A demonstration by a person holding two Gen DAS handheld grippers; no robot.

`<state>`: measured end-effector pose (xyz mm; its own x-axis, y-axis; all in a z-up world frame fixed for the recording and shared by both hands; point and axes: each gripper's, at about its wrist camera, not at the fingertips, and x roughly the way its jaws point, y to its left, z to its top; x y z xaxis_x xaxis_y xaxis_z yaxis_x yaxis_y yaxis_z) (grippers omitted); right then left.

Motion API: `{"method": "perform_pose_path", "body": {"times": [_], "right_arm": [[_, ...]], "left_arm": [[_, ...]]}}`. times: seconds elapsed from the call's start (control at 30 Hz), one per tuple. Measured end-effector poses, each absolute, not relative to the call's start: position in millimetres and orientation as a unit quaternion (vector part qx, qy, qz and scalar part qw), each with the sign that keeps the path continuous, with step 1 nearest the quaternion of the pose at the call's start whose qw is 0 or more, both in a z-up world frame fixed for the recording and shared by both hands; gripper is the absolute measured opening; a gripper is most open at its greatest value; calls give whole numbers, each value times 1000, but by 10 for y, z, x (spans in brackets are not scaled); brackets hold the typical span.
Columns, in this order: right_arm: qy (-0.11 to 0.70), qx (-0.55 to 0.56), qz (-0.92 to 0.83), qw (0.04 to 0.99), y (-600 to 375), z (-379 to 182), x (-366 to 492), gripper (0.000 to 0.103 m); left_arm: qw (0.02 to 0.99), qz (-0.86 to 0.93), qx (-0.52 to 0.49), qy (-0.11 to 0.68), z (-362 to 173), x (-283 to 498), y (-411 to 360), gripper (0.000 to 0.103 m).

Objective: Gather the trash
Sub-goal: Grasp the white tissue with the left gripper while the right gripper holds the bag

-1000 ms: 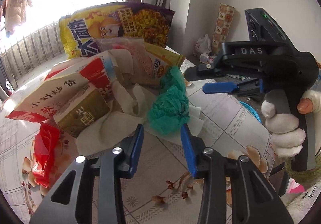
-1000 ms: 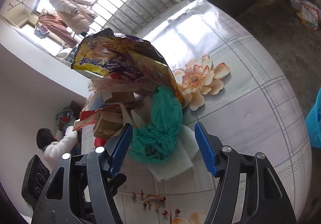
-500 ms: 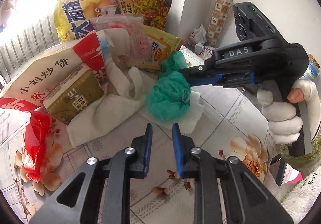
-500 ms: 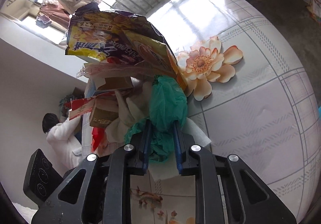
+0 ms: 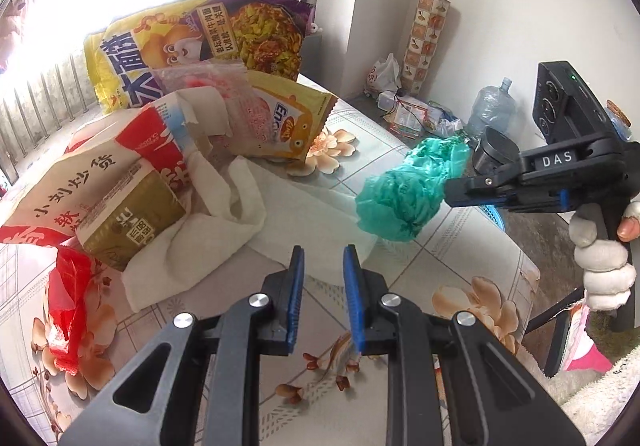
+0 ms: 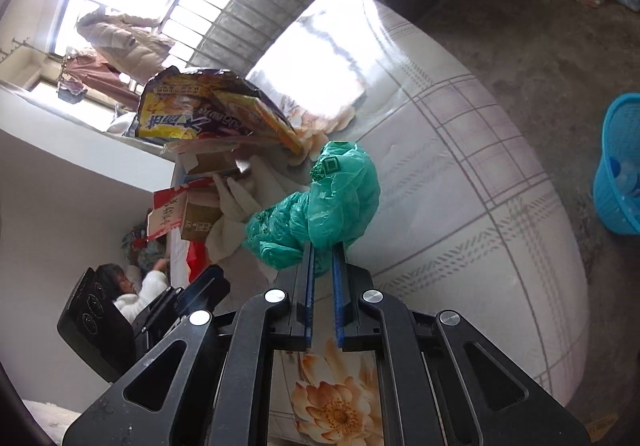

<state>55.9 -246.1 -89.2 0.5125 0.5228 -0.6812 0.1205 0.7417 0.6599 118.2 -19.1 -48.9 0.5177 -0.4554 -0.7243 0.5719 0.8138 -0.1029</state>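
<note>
My right gripper is shut on a crumpled green plastic bag and holds it in the air above the table; the bag and the right gripper show at the right of the left wrist view. My left gripper hovers low over the table with a narrow gap between its fingers and nothing in it, just before a white paper towel. A heap of trash lies behind: a yellow noodle bag, a yellow snack packet, a paper bag with red print, a gold carton, a red wrapper.
The table has a white cloth with a flower print. A blue plastic basket stands on the floor past the table's edge. Bags, a water jug and a tall box sit by the far wall.
My right gripper closed on the green bag and lifted it off the paper towel, away to the right. My left gripper narrowed from wide open and has parted slightly since.
</note>
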Motion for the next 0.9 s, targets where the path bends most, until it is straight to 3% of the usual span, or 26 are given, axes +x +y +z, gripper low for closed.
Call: {"method": "perform_pose_path", "body": {"times": [0.13, 0.17, 0.23, 0.43, 0.5, 0.6, 0.9], "right_arm": [[475, 343, 103, 804, -2600, -902, 532, 7], [475, 337, 97, 807, -2620, -889, 533, 7], [478, 325, 90, 811, -2628, -886, 542, 7], [480, 317, 91, 813, -2628, -900, 554, 7], [479, 321, 94, 812, -2664, -918, 518, 7], [477, 324, 96, 812, -2721, -922, 452, 7], [478, 344, 172, 790, -2721, -921, 264, 7]], "left_arm": [[854, -327, 86, 395, -510, 1207, -331, 22], [850, -333, 93, 397, -527, 1225, -376, 30], [848, -332, 112, 399, -582, 1238, -497, 37], [839, -288, 195, 418, -831, 1264, -760, 38], [842, -282, 176, 426, -854, 1323, -732, 29], [844, -273, 145, 439, -850, 1424, -646, 2], [835, -321, 49, 443, -467, 1257, -378, 1]]}}
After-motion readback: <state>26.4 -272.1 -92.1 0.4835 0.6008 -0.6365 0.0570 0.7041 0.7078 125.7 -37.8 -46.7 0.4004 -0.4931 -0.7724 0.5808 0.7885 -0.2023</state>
